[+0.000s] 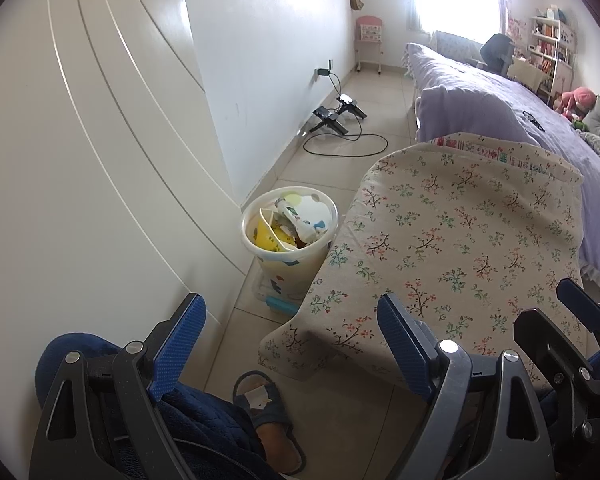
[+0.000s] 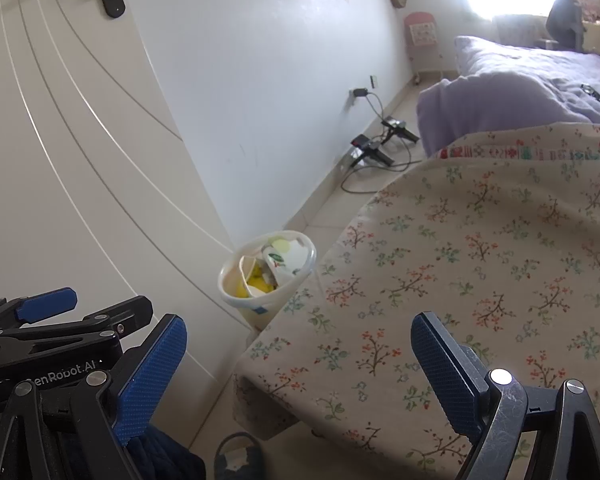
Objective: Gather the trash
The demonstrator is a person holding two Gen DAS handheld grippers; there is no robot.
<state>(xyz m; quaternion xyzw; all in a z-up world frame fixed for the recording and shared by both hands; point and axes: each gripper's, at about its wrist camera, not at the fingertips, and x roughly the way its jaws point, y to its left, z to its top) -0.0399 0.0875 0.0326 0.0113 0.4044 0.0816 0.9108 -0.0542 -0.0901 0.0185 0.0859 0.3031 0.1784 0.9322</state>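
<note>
A pale round trash bin [image 1: 290, 236] stands on the floor between the white door and the floral-clothed table [image 1: 440, 248]. It holds crumpled paper cups and yellow and white wrappers. It also shows in the right wrist view [image 2: 266, 276]. My left gripper [image 1: 292, 344] is open and empty, held above the floor in front of the bin. My right gripper [image 2: 300, 364] is open and empty, above the table's near corner [image 2: 440, 280]. The right gripper also shows at the right edge of the left wrist view [image 1: 580, 340]. The left gripper shows at the left of the right wrist view [image 2: 60, 320].
A white door [image 1: 80, 160] fills the left. A bed with a purple cover [image 1: 520, 108] lies behind the table. Black devices and a looped cable [image 1: 340, 128] lie by the wall. My slippered foot [image 1: 268, 412] is on the tiles below.
</note>
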